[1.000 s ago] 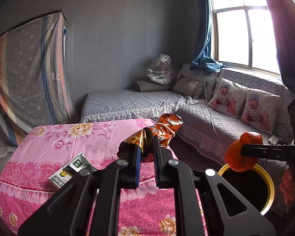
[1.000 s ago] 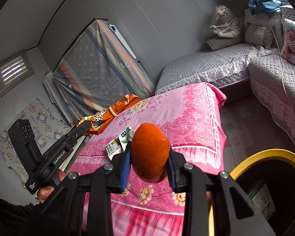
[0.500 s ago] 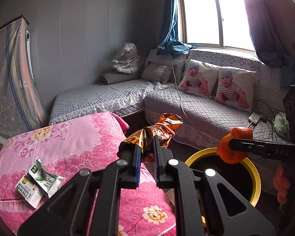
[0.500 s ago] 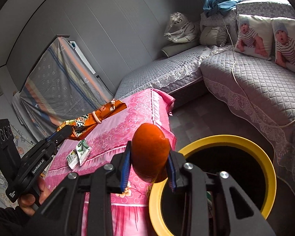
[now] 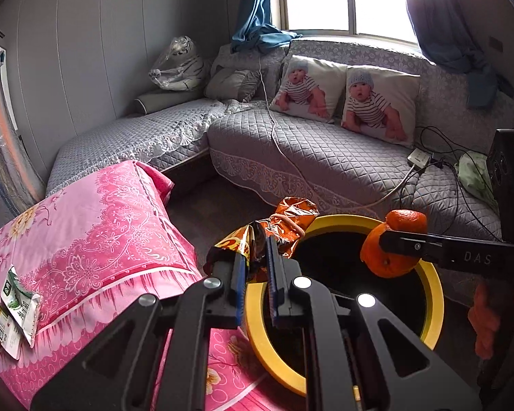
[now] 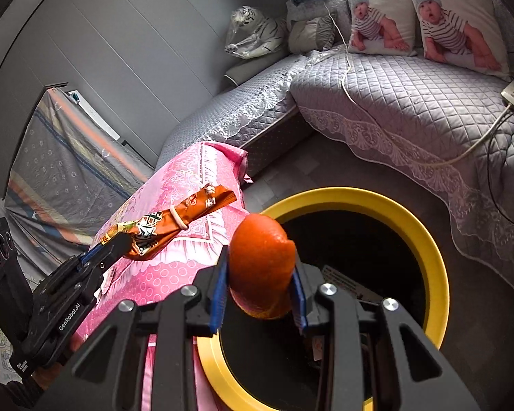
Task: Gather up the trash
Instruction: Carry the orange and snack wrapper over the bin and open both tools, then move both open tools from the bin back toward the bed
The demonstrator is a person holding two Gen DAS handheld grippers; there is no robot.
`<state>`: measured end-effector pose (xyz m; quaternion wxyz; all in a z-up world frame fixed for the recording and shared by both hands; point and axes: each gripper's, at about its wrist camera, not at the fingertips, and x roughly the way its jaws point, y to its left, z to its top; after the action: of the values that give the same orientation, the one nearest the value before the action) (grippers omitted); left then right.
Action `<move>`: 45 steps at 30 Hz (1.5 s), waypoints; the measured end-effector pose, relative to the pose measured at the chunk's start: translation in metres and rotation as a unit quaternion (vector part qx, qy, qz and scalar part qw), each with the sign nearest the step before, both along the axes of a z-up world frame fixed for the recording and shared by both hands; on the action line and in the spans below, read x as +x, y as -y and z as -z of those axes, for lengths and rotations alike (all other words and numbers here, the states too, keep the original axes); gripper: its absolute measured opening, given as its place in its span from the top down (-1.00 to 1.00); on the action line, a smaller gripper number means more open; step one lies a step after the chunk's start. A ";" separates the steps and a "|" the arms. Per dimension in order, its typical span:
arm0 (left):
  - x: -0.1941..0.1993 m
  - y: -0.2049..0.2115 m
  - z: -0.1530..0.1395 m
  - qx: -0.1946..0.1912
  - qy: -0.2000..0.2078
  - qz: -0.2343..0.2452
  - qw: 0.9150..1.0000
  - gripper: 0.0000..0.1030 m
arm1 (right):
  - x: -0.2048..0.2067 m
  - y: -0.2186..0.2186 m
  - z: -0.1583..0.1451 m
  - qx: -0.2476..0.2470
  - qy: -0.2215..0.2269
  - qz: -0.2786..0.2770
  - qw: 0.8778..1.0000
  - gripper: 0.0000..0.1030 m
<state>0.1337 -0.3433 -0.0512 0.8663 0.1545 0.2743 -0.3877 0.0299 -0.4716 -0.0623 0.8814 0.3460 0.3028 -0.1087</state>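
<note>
Orange peel (image 6: 261,267) at frame centre, clamped in right gripper (image 6: 259,291), above yellow-rimmed bin (image 6: 438,260). Left gripper (image 5: 255,270) narrowly closed on orange snack wrapper (image 5: 284,222), over bin's left rim. Crumpled carton (image 5: 15,311) lower left on pink cloth (image 5: 96,226).

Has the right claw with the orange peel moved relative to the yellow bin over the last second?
Yes. The right claw, shut on the orange peel, has moved from above the pink tablecloth to over the yellow bin opening.
</note>
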 end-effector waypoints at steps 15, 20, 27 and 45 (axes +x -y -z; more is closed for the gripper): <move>-0.001 0.005 0.006 0.000 0.004 -0.011 1.000 -0.45 | -0.026 0.026 0.014 0.018 -0.034 0.087 0.996 -0.24; -0.003 -0.003 -0.002 -0.014 0.009 -0.022 1.000 -0.77 | -0.041 0.030 0.007 0.006 -0.027 0.114 0.993 -0.42; 0.004 -0.032 -0.021 -0.058 -0.008 -0.023 0.998 -0.84 | -0.037 0.018 -0.017 -0.035 0.013 0.116 0.993 -0.71; 0.067 -0.319 -0.091 -0.168 0.051 -0.257 0.950 -0.84 | 0.117 -0.168 -0.086 -0.198 0.047 -0.219 0.954 -0.85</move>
<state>0.2005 -0.0243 0.0396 0.9627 -0.0494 0.1916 -0.1844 0.1467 -0.3040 0.0237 0.9475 0.0948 0.3019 0.0459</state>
